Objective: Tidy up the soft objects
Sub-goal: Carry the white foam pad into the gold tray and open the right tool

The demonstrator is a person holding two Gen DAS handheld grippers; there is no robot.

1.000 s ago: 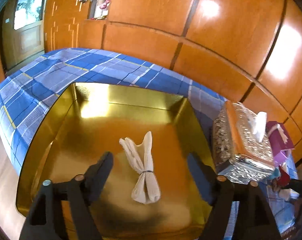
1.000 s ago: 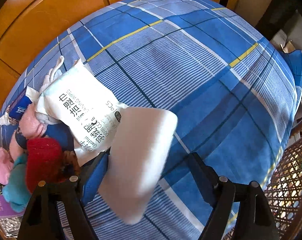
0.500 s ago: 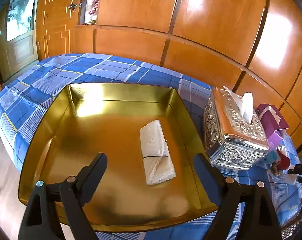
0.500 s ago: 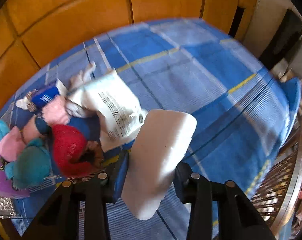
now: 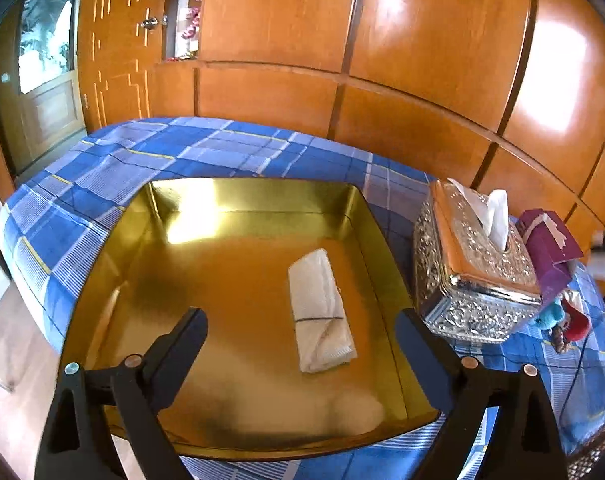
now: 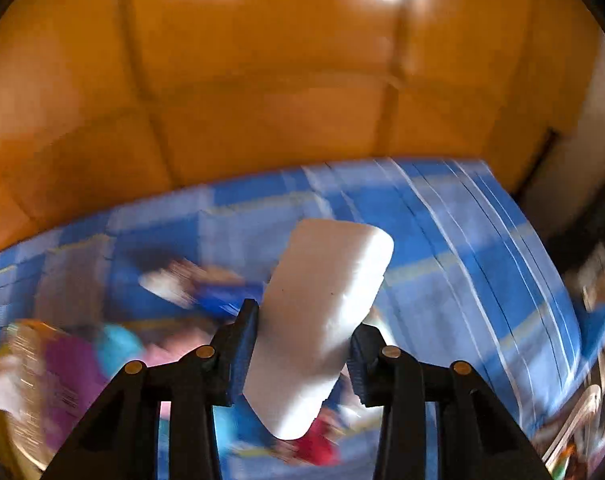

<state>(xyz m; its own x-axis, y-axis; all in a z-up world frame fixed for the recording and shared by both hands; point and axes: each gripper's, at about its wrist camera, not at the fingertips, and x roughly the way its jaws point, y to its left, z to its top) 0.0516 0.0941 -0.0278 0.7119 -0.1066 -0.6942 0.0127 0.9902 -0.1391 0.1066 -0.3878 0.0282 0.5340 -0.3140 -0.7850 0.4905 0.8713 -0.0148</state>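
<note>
Your right claw (image 6: pixel 302 344) is clamped on the white sponge (image 6: pixel 322 320), pads squeezing its lower half while the top sticks out free above the blue plaid counter (image 6: pixel 482 260). It looks light and squashy, so a mid-body pinch should do; grip harder and it just deforms. Your left claw (image 5: pixel 300 354) hangs over the gold tray (image 5: pixel 114 264), jaws opening with nothing between them. The rolled cloth (image 5: pixel 320 312) lies in the tray, limp, best taken across its banded middle.

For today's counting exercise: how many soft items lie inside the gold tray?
1: a rolled white cloth lies right of centre in the tray. None looks hidden.
</note>
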